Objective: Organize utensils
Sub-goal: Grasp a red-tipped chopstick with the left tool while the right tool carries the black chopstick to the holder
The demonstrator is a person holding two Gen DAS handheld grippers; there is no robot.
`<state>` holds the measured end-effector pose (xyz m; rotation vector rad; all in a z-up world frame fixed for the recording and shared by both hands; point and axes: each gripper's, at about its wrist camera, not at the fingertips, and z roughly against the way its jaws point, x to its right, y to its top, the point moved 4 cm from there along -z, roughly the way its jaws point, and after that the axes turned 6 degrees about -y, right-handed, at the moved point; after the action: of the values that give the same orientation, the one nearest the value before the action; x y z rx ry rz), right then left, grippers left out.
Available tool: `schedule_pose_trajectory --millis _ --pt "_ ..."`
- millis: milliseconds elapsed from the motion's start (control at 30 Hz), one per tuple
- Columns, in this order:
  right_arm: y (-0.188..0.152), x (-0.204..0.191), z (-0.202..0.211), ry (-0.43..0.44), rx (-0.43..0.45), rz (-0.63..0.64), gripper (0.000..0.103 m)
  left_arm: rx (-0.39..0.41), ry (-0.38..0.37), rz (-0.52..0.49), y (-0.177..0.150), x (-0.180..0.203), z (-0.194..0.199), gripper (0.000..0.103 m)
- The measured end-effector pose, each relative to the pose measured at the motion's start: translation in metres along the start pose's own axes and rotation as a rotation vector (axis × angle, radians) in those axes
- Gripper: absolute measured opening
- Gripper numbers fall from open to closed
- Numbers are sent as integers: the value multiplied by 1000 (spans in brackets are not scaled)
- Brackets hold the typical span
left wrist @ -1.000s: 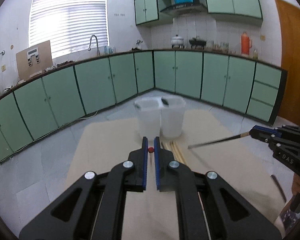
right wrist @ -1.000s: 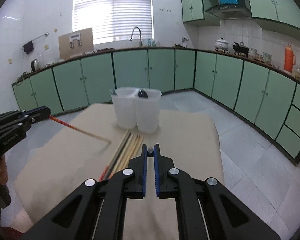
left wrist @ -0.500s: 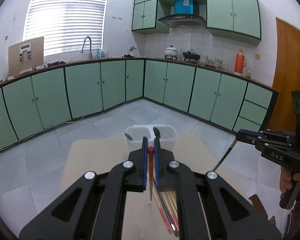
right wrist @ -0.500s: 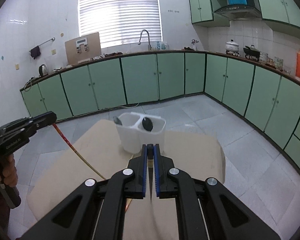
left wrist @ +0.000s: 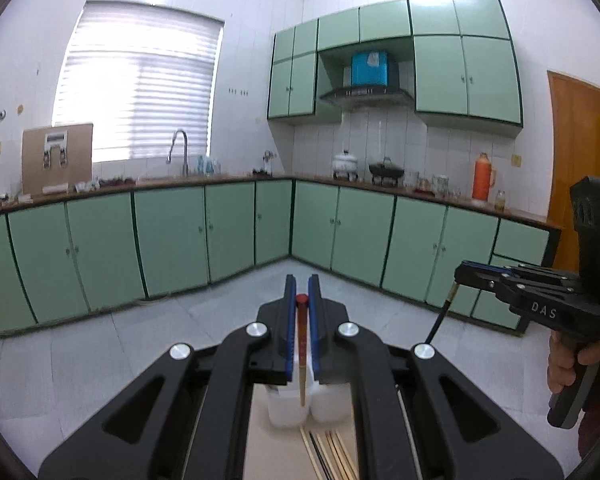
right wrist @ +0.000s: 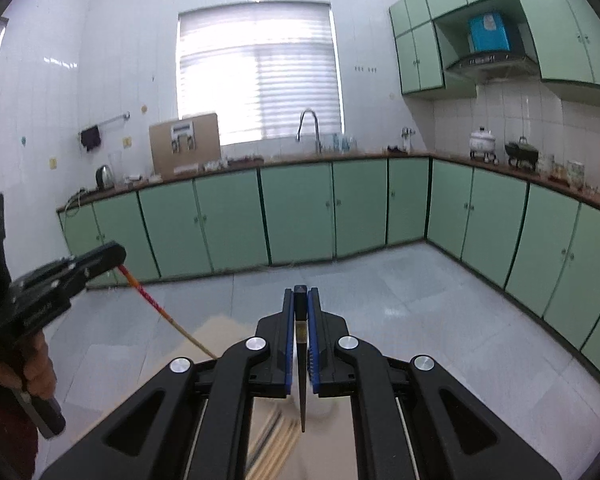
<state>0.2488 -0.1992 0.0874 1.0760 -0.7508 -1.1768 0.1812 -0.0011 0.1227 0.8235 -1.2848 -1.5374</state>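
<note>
My left gripper (left wrist: pixel 302 282) is shut on a chopstick with a red top (left wrist: pixel 301 344), which hangs down over two white plastic containers (left wrist: pixel 288 410). Loose chopsticks (left wrist: pixel 330 454) lie on the beige table just in front of the containers. My right gripper (right wrist: pixel 301 293) is shut on a dark chopstick (right wrist: pixel 302 376) that hangs point down. In the left wrist view the right gripper (left wrist: pixel 460 273) holds this dark chopstick (left wrist: pixel 440 318) at the right. The right wrist view shows the left gripper (right wrist: pixel 118 254) with the red chopstick (right wrist: pixel 156 306) slanting down.
The beige table (right wrist: pixel 208 338) stands in the middle of a tiled kitchen floor. Green cabinets (left wrist: pixel 172 240) run along the far walls under a worktop with a sink tap and pots. A person's hand (left wrist: pixel 568 364) holds the right gripper's handle.
Both grippers have risen, each lifting its chopstick off the table until it hangs down. The containers and table have sunk low in both views, mostly behind the jaws.
</note>
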Motion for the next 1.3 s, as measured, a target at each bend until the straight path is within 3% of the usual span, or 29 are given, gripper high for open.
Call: schedule_pose_trajectory --millis 200,500,733,1033,1067,1167,1300 --pt "17 5 -45 -44 29 1 6 17 21 -19 10 1 -46 5" --pt "-15 14 -111 -55 -49 -8 6 -105 26 -1 -32 -15 -124 5" --pt "-45 11 -136 -52 -111 -3 6 -186 29 13 -66 -30 -151 5" --pt "-65 12 -143 -73 -157 3 7 -242 33 29 -91 -46 -157 6" --pt "-64 11 -142 -75 -154 4 9 -243 31 31 -92 -47 -156 8" --pt "-64 12 -136 -90 -145 8 17 -230 41 39 -90 -51 -147 35" --pt "-60 14 -121 -123 -106 17 42 -199 51 49 -83 -55 -132 45"
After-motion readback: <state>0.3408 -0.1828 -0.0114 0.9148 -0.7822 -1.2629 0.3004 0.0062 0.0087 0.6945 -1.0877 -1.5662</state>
